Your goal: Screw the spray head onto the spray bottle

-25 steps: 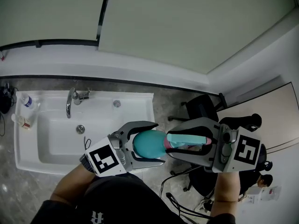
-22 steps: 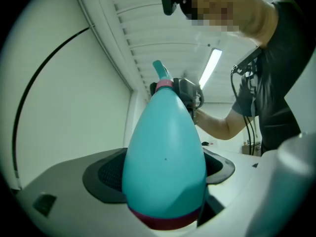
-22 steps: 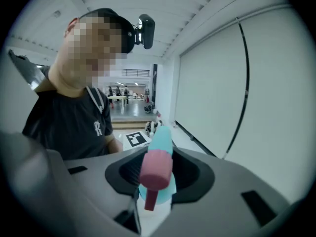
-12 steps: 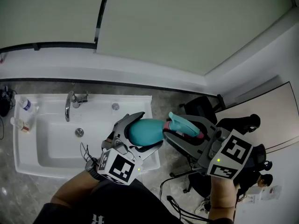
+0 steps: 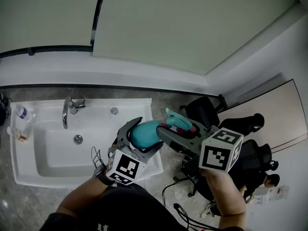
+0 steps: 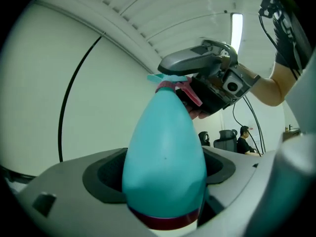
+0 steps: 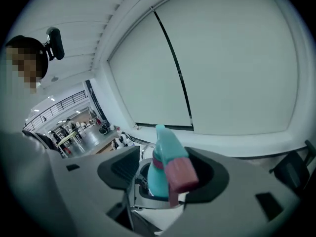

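We log the left gripper (image 5: 143, 138) with jaws clamped on the body of the teal spray bottle (image 6: 165, 142) — held in the air, neck toward the right gripper (image 7: 165, 174). Its jaws have just been opening — the spray head (image 7: 163, 147) sits on the bottle's neck between them, pads not pressing it.
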Tool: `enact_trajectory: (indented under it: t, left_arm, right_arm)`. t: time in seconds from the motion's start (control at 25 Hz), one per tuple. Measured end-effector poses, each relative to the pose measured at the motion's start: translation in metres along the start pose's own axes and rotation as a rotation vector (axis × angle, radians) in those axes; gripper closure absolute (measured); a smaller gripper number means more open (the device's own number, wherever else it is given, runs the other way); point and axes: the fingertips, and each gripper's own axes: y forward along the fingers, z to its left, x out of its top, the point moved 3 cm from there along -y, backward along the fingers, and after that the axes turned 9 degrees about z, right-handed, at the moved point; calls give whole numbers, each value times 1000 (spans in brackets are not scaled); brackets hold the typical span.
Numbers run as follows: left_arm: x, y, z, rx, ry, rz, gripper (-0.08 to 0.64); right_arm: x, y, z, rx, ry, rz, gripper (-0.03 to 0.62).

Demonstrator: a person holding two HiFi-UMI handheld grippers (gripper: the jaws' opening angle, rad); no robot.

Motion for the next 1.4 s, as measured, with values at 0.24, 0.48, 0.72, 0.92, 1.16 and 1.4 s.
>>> enact_trajectory:
  t: [0.24, 0.48, 0.72, 0.92, 1.16, 1.4]
  left_arm:
    - [4, 0, 5, -41, -78, -34, 132]
    - [18, -12, -2, -192, -100, -109, 132]
    - [37, -33, -3, -332, -135, -142, 132]
    - [41, -29, -2, -290, -97, -108, 132]
    - [36, -26, -7, -282, -93, -78, 132]
    - [37, -29, -16, -349, -114, -94, 132]
  right_arm:
    - [-5, -16, 13, -6, -19, -13, 327]
    - [-10, -52, 35, 149, -143, -85, 328]
    - [4, -110, 30, 191, -255, -259, 328]
    - [-4, -81, 45, 184, -333, -152, 328]
    - [-12, -61, 71, 207, -422, -64, 328]
    - [-11, -57, 77, 228, -497, -81, 328]
